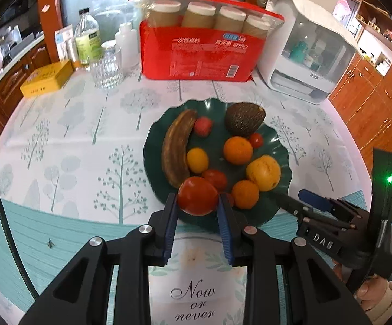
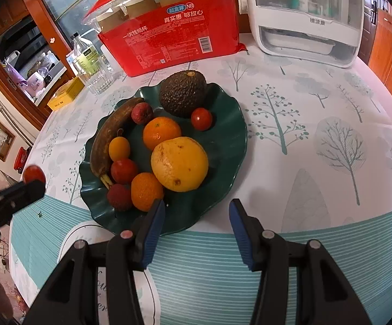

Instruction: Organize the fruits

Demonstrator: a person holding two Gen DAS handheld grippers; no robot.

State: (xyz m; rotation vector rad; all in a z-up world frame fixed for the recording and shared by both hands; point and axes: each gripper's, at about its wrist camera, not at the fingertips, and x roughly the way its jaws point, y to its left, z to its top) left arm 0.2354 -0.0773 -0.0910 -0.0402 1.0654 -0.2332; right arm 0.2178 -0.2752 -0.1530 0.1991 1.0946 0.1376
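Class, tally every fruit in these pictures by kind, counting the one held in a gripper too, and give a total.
Banana: 1
Avocado: 1
Oranges: 2
Lychees: 2
Tomatoes: 3, one of them in the left gripper
Yellow fruits: 2
Total: 11

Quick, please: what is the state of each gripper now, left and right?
Left gripper: closed on a red tomato, held above the green plate.
Right gripper: open, holding nothing, near the plate's edge.
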